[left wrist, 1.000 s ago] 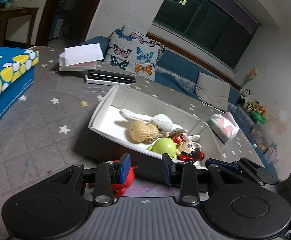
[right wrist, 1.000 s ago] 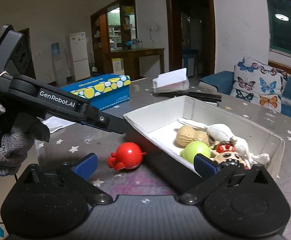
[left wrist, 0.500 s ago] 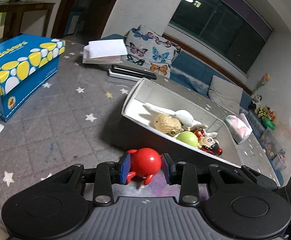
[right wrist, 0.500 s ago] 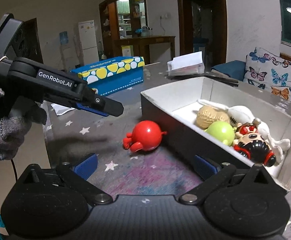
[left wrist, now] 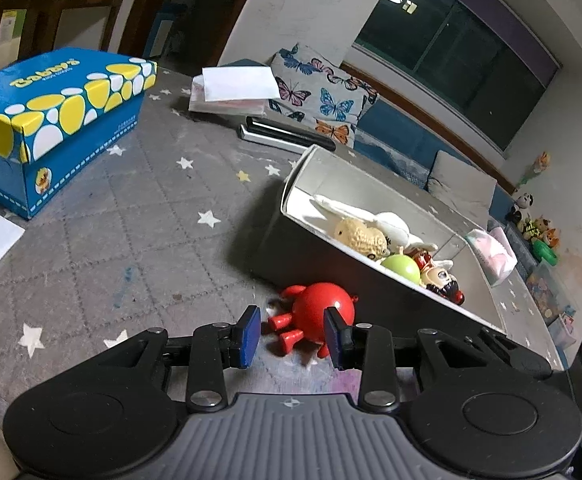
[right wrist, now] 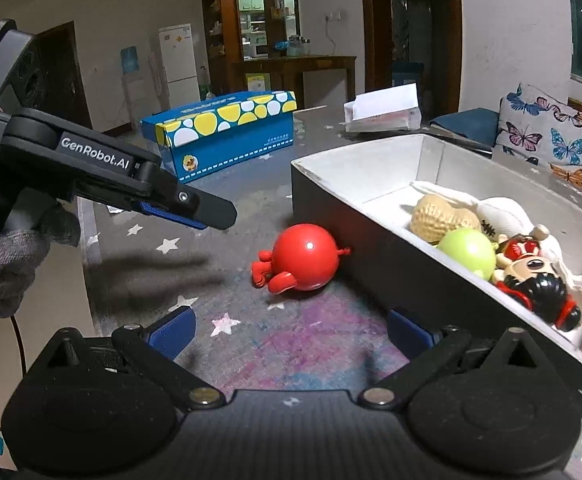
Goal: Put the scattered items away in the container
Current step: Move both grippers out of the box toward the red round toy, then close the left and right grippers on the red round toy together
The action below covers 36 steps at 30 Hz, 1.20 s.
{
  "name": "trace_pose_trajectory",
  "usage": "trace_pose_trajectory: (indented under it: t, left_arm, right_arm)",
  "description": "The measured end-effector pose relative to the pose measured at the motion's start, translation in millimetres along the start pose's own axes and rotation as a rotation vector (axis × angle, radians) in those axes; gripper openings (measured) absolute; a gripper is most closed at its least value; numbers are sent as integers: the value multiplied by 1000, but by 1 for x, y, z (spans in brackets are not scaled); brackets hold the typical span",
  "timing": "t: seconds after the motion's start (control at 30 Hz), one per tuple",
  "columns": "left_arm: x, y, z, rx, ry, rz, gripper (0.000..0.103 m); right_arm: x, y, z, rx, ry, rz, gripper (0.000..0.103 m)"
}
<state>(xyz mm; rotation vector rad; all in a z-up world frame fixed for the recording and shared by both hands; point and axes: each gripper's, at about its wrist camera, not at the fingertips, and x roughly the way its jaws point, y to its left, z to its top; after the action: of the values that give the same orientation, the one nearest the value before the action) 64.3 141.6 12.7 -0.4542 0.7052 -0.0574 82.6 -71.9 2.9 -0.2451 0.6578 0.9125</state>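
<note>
Left wrist view, left to right. Blue-and-yellow tissue box (left wrist: 57,116) at 10 o'clock on the star-print desk (left wrist: 139,216). Stack of white papers (left wrist: 233,90) and a black-and-silver flat device (left wrist: 287,136) at 12 o'clock, butterfly cushion (left wrist: 323,98) behind them. Left gripper (left wrist: 291,334) at bottom centre, fingers (left wrist: 249,334) released, blue pads apart. Red round toy (left wrist: 319,312) lies on the desk just ahead of the fingertips; in this view its rear overlaps the right pad, and I cannot tell whether that pad touches it. A clear gap shows at the left pad, where only the toy's small red feet lie. Toy lies beside the near dark wall of the white-lined box (left wrist: 323,240), outside it. Inside the box, toward 2 o'clock: peanut toy (left wrist: 361,238), white plush (left wrist: 391,222), green ball (left wrist: 401,268), black-haired doll figure (left wrist: 443,282).

Right wrist view, left to right. Gloved hand (right wrist: 7,260) at 9 o'clock carries the left gripper (right wrist: 215,210), whose tip hangs above the desk, left of the red toy and apart from it. Right gripper (right wrist: 291,332) at 6 o'clock, fingers (right wrist: 173,332) spread wide, nothing between them; red toy well ahead of them at 12 o'clock, its right side against the box wall.
</note>
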Motion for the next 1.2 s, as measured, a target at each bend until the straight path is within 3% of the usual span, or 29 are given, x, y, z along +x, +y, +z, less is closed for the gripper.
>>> trace_pose_trajectory:
  t: [0.47, 0.87, 1.2]
  left_arm:
    - [15, -3, 5, 11, 26, -30, 37]
    - [33, -3, 15, 5, 47, -58, 37]
    - [44, 0, 19, -7, 82, -75, 37]
  right_arm:
    - [24, -8, 14, 34, 12, 11, 93]
    - [43, -7, 19, 97, 9, 67, 92]
    - [53, -16, 23, 201, 16, 92, 72]
